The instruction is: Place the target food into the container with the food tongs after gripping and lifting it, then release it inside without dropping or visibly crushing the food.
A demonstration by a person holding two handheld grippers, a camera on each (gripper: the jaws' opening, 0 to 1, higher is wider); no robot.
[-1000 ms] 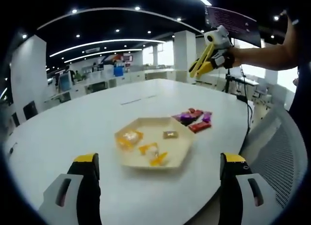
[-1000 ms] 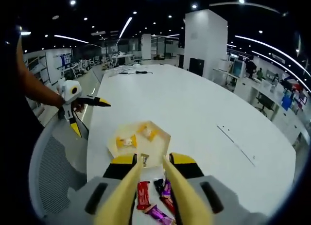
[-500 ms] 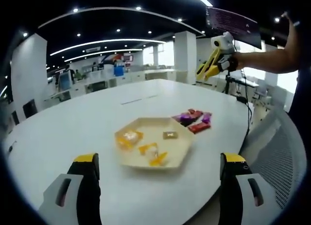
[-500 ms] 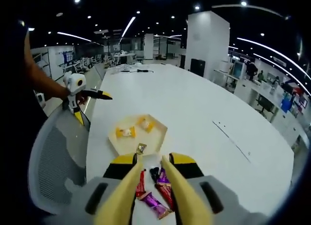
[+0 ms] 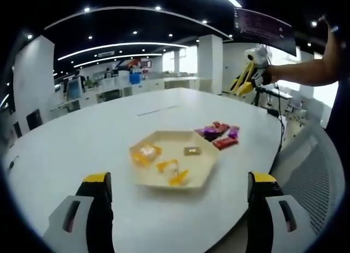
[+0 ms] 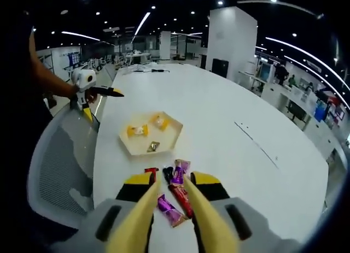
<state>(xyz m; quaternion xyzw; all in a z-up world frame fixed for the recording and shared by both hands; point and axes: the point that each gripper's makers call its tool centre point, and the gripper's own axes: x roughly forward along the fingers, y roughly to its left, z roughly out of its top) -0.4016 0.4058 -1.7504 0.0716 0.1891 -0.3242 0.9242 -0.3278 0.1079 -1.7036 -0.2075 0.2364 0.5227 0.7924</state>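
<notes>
Step in hand: judged as the approach to a fresh pick; the tongs (image 6: pixel 164 209) are carried above the wrapped bars (image 6: pixel 174 194) with nothing seen between their tips, which stand slightly apart.
How to do it well: one bar should be singled out at the pile's edge, taken across its narrow width, and squeezed only until it lifts; the tips should be lowered well inside the tray rim before they are eased open.
Left gripper (image 5: pixel 178 184): jaws held wide apart over the near tabletop (image 5: pixel 82 138), nothing between them; the tray (image 5: pixel 203 168) lies ahead.
Tray: hexagonal, shallow, cream, matte, with a low rim; three yellow-wrapped sweets (image 5: pixel 146 153) and one small brownish piece (image 5: pixel 191 151) are held in it.
Bars: flat oblongs in glossy red and purple film, likely slippery, clustered on the tabletop just beside the tray's right edge in the left gripper view.
Right gripper (image 6: pixel 168 183): clamped on the tongs' yellow arms, which look smooth and plastic.
Tabletop: white, smooth, broad, with rounded edges.
Chair (image 6: pixel 57 171): grey mesh back, beside the tabletop.
</notes>
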